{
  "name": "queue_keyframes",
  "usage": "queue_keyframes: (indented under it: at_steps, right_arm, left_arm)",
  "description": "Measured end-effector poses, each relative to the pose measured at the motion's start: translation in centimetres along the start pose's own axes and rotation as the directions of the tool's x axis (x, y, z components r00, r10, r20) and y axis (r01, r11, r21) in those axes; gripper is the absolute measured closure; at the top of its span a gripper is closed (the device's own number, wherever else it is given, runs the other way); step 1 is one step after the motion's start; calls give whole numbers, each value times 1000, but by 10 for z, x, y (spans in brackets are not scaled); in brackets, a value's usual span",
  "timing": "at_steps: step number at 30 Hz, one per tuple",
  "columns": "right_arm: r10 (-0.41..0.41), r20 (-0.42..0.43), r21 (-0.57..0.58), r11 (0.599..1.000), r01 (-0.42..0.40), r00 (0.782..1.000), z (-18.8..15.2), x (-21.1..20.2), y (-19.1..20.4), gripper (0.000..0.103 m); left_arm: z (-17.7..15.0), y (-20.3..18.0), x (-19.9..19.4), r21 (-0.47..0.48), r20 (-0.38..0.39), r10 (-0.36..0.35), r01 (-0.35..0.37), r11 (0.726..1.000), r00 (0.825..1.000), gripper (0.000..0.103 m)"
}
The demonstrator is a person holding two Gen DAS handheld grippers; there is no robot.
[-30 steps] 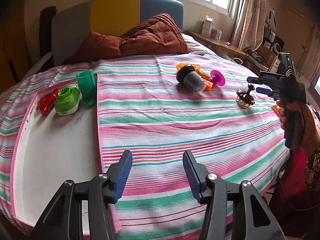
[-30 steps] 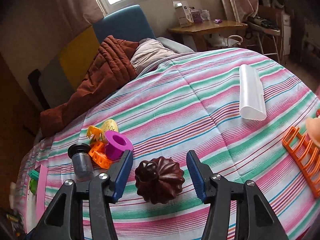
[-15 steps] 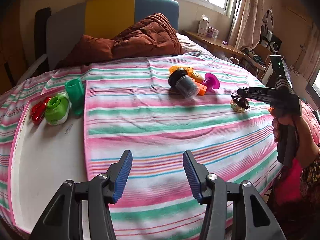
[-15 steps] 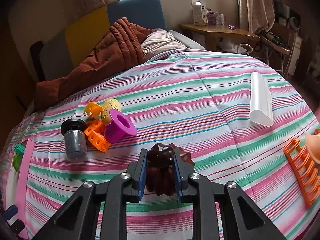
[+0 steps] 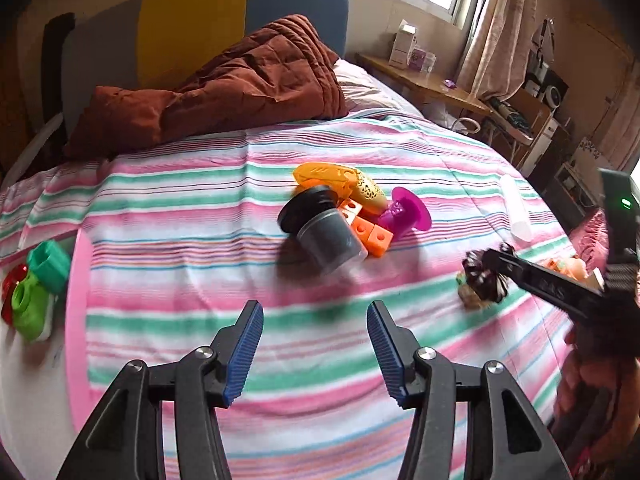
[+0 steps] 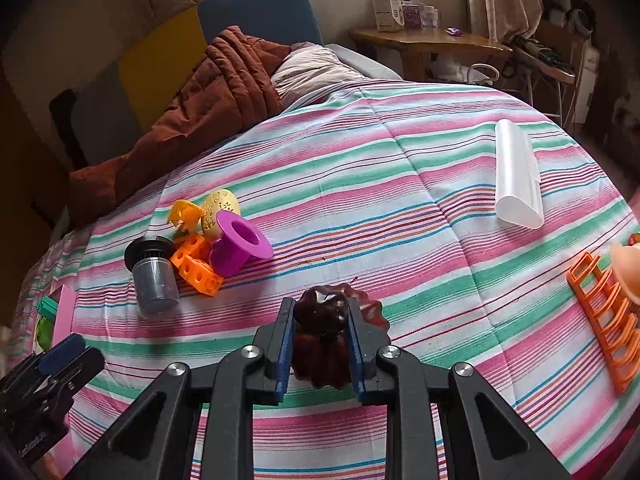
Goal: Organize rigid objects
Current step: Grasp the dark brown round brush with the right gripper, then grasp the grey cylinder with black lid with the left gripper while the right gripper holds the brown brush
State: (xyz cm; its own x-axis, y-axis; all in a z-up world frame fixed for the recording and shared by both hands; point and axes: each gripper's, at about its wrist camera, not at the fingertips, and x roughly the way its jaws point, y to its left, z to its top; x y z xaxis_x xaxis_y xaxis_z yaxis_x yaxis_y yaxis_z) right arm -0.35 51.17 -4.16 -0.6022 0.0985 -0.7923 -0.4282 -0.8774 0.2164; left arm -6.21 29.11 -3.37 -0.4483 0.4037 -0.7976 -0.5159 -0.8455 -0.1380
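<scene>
The right gripper's [image 6: 320,344] fingers were clamped on a dark brown fluted mould [image 6: 326,332] at lower centre. The left gripper's [image 5: 315,350] fingers were opening, empty. Green pieces [image 5: 38,288] sat on the white tray [image 5: 24,400] lower left; a toy cluster [image 5: 344,220] on the striped bed [image 5: 180,240] remained unsorted.

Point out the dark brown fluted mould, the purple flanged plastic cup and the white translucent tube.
dark brown fluted mould [image 6: 320,312], right wrist view, its top knob
purple flanged plastic cup [image 6: 240,244], right wrist view, its rim
white translucent tube [image 6: 516,172], right wrist view, mid-body
</scene>
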Motion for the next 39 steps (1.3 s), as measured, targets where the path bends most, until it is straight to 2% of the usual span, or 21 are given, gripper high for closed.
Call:
queue_keyframes:
  at_steps: [3, 6, 12, 15, 17, 19, 26, 30, 39]
  right_arm:
    - [13, -5, 24, 1000, -13, 1000, 1, 0, -3, 79]
    - [24, -12, 40, 999, -24, 1000, 3, 1, -6, 79]
    - [35, -23, 48, 998, -34, 999, 5, 2, -7, 79]
    - [40, -23, 50, 998, -39, 999, 5, 2, -7, 79]
    - [43, -22, 55, 998, -42, 999, 5, 2, -8, 79]
    - [44, -23, 57, 997, -43, 999, 6, 2, -8, 79]
    - [46, -24, 60, 997, -45, 999, 5, 3, -8, 79]
    - [43, -23, 57, 998, -41, 999, 5, 2, -7, 79]
    - [40, -26, 54, 998, -39, 999, 4, 2, -6, 79]
  left_arm:
    - [12, -8, 20, -38, -5, 30, -30, 999, 1000, 41]
    - [19, -13, 40, -67, -21, 52, -53, 996, 998, 40]
    - [23, -30, 65, -17, -16, 133, -133, 991, 991, 40]
    - [23, -30, 72, -8, -16, 141, -141, 990, 990, 40]
    - [21, -26, 74, -9, -26, 145, -146, 989, 989, 52]
    - [19, -21, 71, -8, -25, 136, -137, 991, 990, 59]
    - [13, -7, 34, 4, 54, 103, -103, 995, 993, 60]
    - [11, 0, 18, 0, 71, 87, -87, 996, 994, 60]
    - [12, 5, 19, 16, 76, 98, -100, 995, 992, 60]
